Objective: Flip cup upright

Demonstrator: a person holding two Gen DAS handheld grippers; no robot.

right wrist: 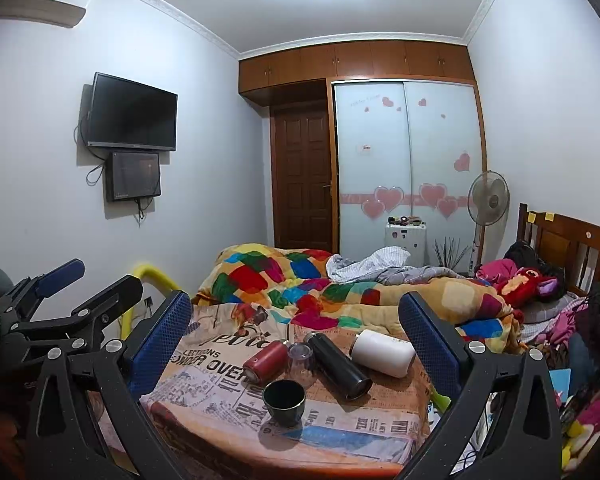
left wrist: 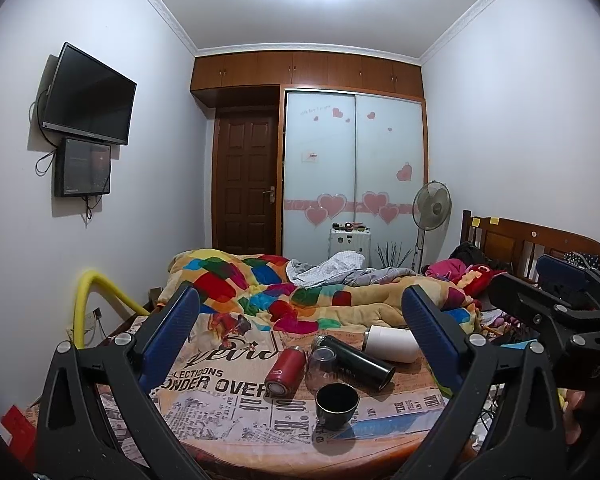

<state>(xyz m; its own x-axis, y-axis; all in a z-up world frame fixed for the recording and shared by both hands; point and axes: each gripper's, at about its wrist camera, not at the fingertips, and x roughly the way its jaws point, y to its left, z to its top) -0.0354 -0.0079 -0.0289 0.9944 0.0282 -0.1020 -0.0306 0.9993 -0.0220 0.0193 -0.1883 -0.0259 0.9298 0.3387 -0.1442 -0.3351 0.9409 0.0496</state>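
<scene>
Cup stands mouth-up at the near edge of the newspaper-print tabletop, so we judge the flip complete for it. Behind it a clear glass sits inverted between a red flask and a black flask, both lying down. Left gripper and right gripper hover with fingers spread wide, holding nothing, well back from the items.

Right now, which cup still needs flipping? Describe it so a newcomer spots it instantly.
On the newspaper-print cloth in front of the colourful quilt, bottles lie in a row. Between the red bottle and black bottle stands a clear glass cup, mouth down; the dark cup nearer the camera is already upright.
</scene>
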